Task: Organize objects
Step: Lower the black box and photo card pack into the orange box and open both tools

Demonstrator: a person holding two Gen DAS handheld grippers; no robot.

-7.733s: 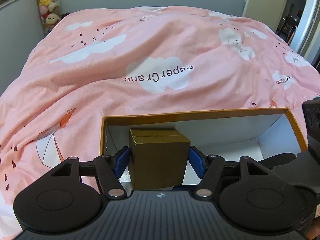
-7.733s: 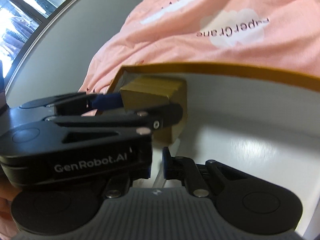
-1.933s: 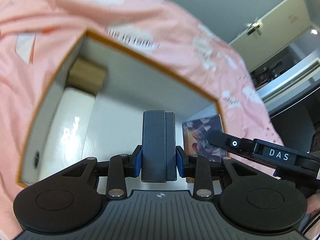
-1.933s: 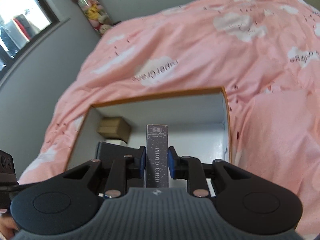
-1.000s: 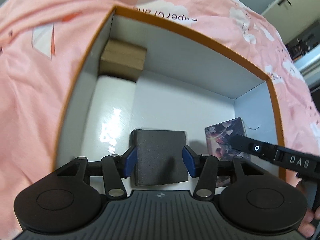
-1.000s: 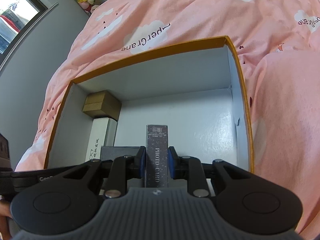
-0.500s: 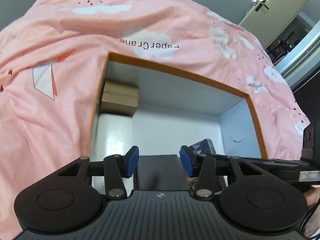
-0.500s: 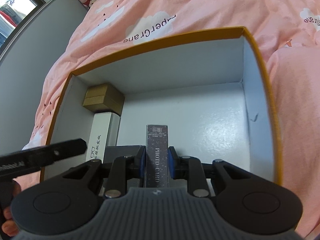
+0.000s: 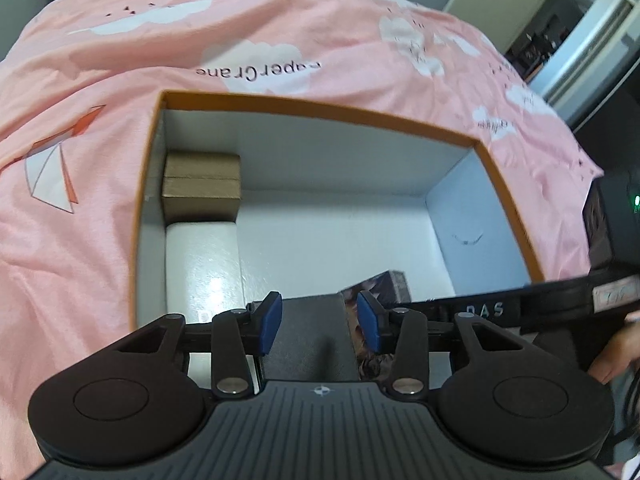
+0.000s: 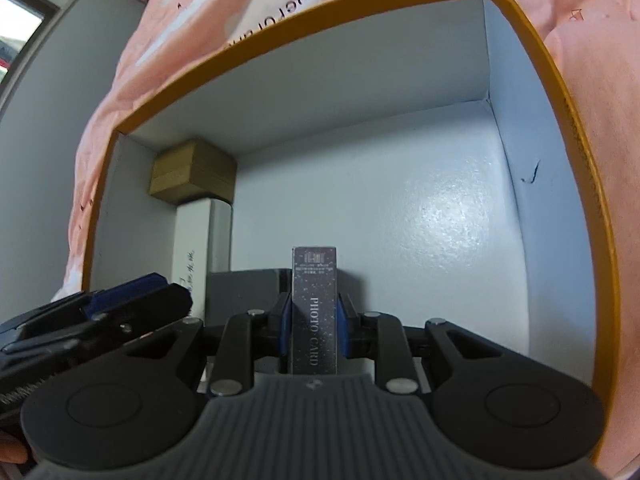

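Orange-rimmed and white-lined, an open storage box (image 9: 320,108) is shown resting on a bed covered by a pink duvet (image 9: 100,80) printed with white clouds. In the far left corner of the box a brown cardboard box (image 9: 202,188) is seen, and a long white box (image 9: 202,264) lies directly in front of it along the left wall. Just beside the white box, near the front of the floor, a dark grey box (image 9: 310,334) lies flat.

The left gripper (image 9: 319,322) is shown above the dark grey box with its jaws closing; the blue pads (image 9: 269,322) stand apart on either side, and nothing is pinched between them. In the right wrist view the left gripper (image 10: 120,312) appears at the lower left edge, beside the white box (image 10: 192,248).

The right gripper (image 10: 314,334) is shown clamped on a slim dark photo card box (image 10: 314,304), held upright on its narrow edge with the words "PHOTO CARD" running along its face. This box is held inside the storage box (image 10: 540,80), just right of the dark grey box (image 10: 244,292); whether it touches the floor cannot be told. In the left wrist view its illustrated side (image 9: 380,284) is visible, with the right gripper's black arm crossing behind the left gripper's right finger.
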